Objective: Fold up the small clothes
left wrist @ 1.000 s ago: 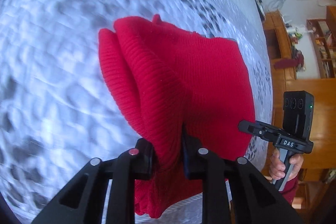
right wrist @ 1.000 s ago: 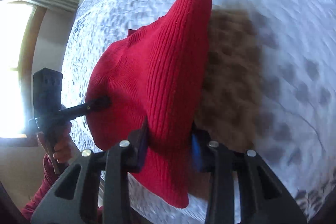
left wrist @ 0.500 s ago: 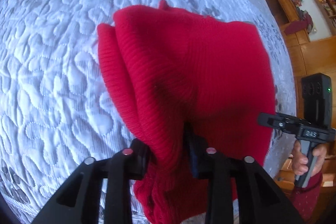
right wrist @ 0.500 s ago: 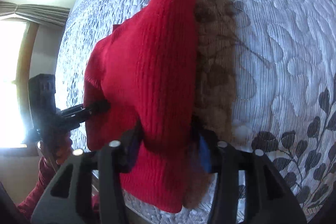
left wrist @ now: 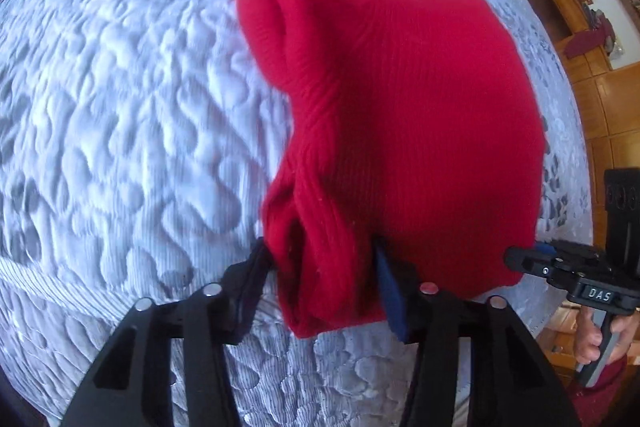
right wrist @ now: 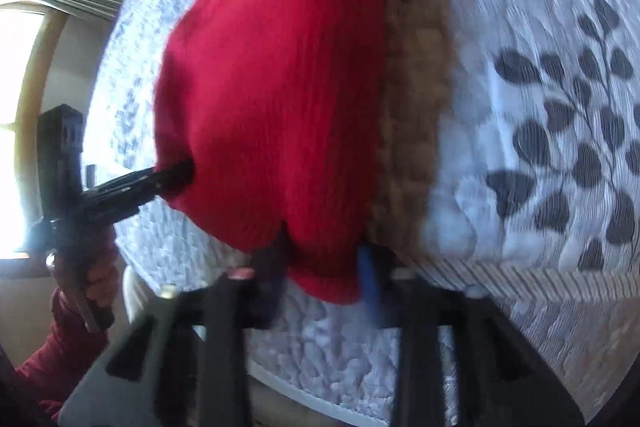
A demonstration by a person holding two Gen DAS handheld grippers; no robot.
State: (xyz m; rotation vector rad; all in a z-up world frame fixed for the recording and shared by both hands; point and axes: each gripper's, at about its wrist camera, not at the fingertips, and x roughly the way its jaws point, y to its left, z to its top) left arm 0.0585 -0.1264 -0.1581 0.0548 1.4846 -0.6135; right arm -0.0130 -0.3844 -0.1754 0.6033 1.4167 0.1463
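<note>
Pointing steeply down, left gripper (left wrist: 322, 269) opening, right gripper (right wrist: 322, 267) closing, red sweater (left wrist: 400, 115) between both.

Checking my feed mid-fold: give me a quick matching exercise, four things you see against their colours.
Things:
1. knit garment
2. fuzzy cloth beside it
3. leaf print
4. pad on a left gripper finger

Colours:
A. blue
B. dark grey
C. red
D. brown

Pairs: 1-C, 2-D, 3-B, 4-A
</note>
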